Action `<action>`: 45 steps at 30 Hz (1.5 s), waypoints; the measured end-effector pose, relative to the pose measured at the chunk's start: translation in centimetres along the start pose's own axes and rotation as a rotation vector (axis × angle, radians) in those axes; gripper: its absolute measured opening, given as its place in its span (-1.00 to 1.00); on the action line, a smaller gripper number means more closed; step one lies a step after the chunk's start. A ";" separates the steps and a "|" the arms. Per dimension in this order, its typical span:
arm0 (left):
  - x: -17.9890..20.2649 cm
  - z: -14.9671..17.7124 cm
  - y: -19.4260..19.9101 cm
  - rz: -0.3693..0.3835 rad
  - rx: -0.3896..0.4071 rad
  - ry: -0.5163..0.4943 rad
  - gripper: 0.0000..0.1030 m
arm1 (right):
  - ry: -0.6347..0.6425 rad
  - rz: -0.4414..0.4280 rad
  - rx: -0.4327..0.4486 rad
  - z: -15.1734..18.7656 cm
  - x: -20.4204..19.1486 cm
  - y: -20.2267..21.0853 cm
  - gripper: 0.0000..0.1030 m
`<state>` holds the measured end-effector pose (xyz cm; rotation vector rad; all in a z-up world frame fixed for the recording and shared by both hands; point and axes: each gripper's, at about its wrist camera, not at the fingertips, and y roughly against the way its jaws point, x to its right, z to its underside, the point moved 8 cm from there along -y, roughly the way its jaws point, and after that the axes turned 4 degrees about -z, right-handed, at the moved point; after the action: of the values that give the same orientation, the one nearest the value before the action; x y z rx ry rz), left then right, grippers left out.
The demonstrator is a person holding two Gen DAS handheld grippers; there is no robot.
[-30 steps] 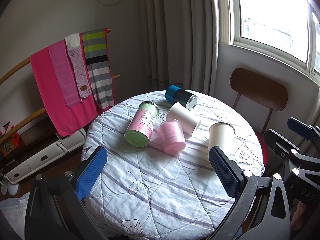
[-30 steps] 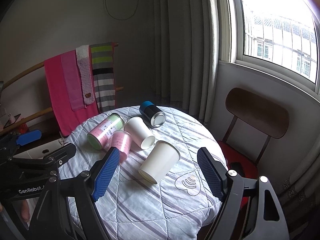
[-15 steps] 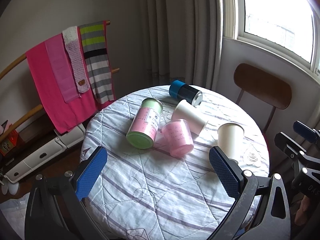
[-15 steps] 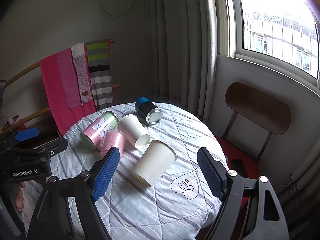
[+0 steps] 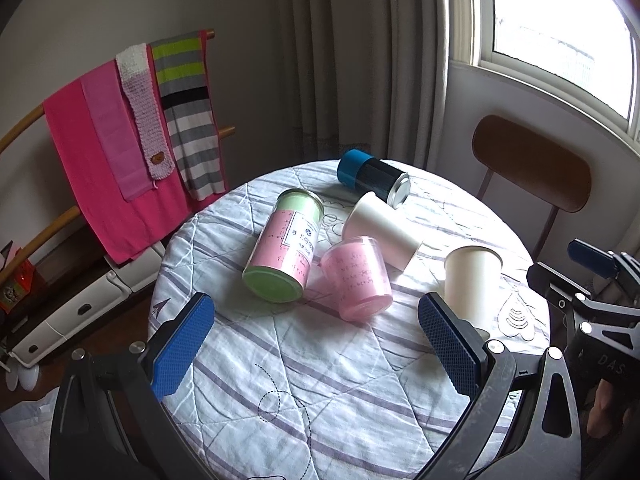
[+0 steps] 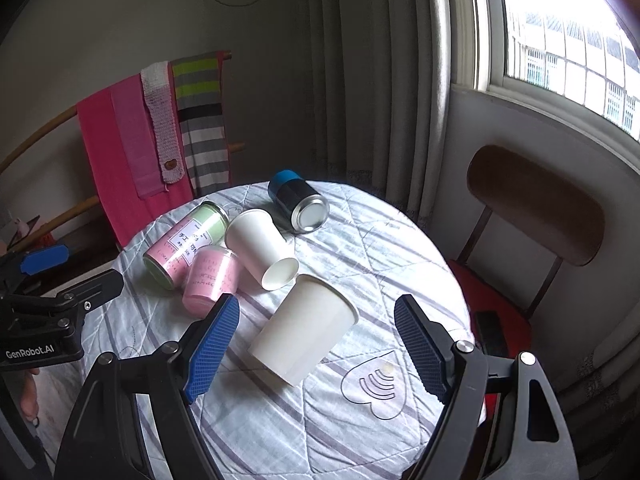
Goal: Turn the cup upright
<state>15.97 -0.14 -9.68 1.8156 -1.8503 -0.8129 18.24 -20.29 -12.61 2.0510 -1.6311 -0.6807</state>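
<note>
A white paper cup point(image 6: 304, 326) lies on its side on the round table, straight ahead of my open right gripper point(image 6: 316, 344); it also shows in the left wrist view point(image 5: 472, 280). A second white cup point(image 6: 260, 246) point(image 5: 384, 228) lies on its side behind it. A pink translucent cup point(image 5: 356, 278) point(image 6: 212, 276) lies tipped beside it. My left gripper point(image 5: 316, 344) is open and empty over the table's near part, short of the pink cup.
A pink and green tin point(image 5: 286, 250) and a black tin with a blue lid point(image 5: 372, 180) lie on the quilted tablecloth point(image 5: 304, 400). A wooden chair point(image 6: 536, 204) stands at the right by the window. A rack of pink scarves point(image 5: 120, 140) stands at left.
Both grippers have moved closer to the table and the cups look larger. The cups and tins have not moved. Both grippers stay open.
</note>
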 end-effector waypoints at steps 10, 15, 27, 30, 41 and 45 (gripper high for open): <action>2.2 0.2 -2.4 0.030 -0.049 -0.038 1.00 | -0.092 0.002 -0.059 0.7 2.2 -2.0 0.58; 6.5 0.0 -3.0 0.097 -0.070 -0.093 1.00 | -0.052 0.077 -0.050 0.6 3.6 -1.0 0.58; 15.8 1.1 -6.2 0.183 -0.193 -0.179 1.00 | 0.000 0.215 -0.050 1.3 9.2 2.1 0.58; 17.5 1.4 -7.3 0.200 -0.226 -0.188 1.00 | -0.010 0.224 -0.056 1.6 10.6 2.2 0.58; 20.0 2.1 -10.6 0.226 -0.335 -0.205 0.84 | -0.053 0.207 -0.075 2.8 13.5 2.1 0.58; 19.6 2.3 -11.3 0.220 -0.347 -0.217 0.66 | -0.067 0.194 -0.079 3.1 13.9 1.9 0.58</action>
<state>21.76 -19.07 -20.90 1.3296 -1.8563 -1.1977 17.49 -34.41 -15.42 1.8039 -1.7828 -0.7387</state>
